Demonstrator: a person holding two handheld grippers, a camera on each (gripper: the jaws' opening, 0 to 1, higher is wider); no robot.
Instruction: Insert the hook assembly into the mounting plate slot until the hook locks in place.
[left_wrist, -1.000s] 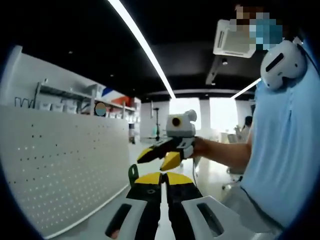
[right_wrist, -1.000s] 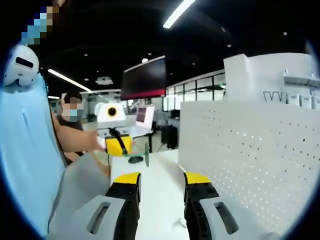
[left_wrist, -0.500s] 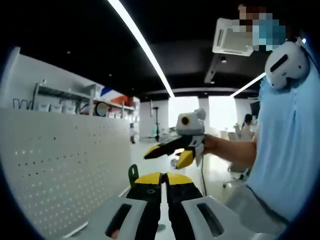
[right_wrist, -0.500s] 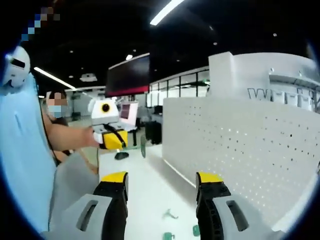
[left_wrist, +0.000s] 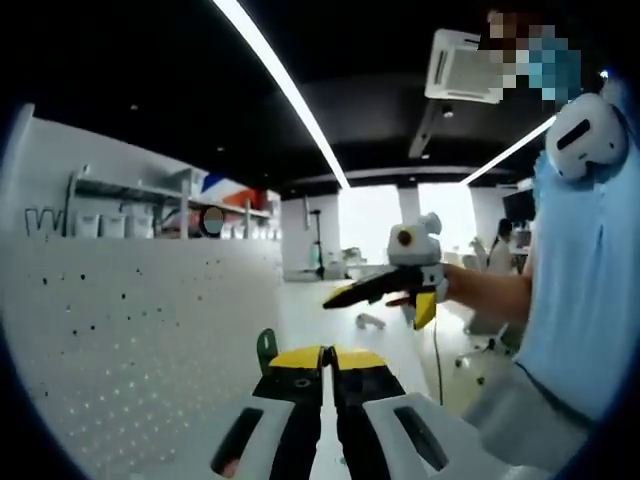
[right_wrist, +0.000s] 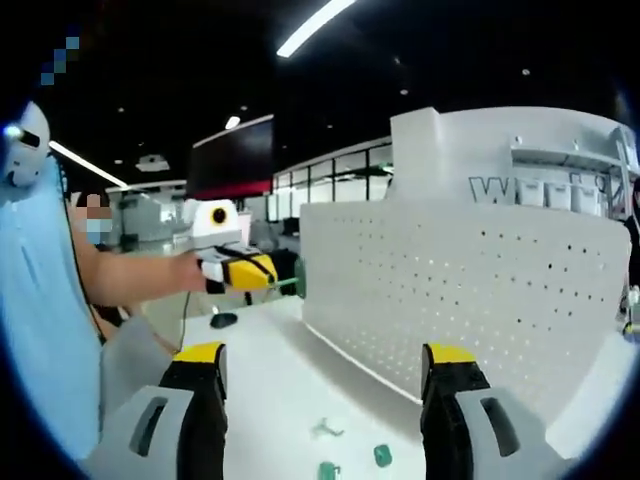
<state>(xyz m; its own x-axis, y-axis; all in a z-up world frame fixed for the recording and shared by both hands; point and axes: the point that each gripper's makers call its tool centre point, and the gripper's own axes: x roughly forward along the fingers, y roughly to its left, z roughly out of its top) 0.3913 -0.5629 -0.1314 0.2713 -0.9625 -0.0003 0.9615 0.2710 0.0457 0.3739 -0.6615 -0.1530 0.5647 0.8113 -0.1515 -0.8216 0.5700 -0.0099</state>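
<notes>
In the left gripper view, the left tongs (left_wrist: 322, 358) are sitting with their yellow-tipped jaws pressed together, pinching the green hook (left_wrist: 266, 346), whose rounded end is sticking up just to the left of the jaw tips. The white pegboard (left_wrist: 120, 340) is standing close on that side. Beyond, the right tongs (left_wrist: 385, 293) are being held out by a hand (left_wrist: 455, 285) of the person in a light blue shirt (left_wrist: 585, 270); how wide they are gaping is hard to read from this angle.

In the right gripper view, the right tongs (right_wrist: 325, 362) are standing wide open, gripping nothing. The left tongs (right_wrist: 270, 282) are holding the hook (right_wrist: 297, 277) just beside the pegboard's (right_wrist: 470, 290) near edge; whether it is touching the board I cannot tell. Small loose pieces (right_wrist: 352, 455) are lying on the white counter (right_wrist: 270, 390), too small to make out.
</notes>
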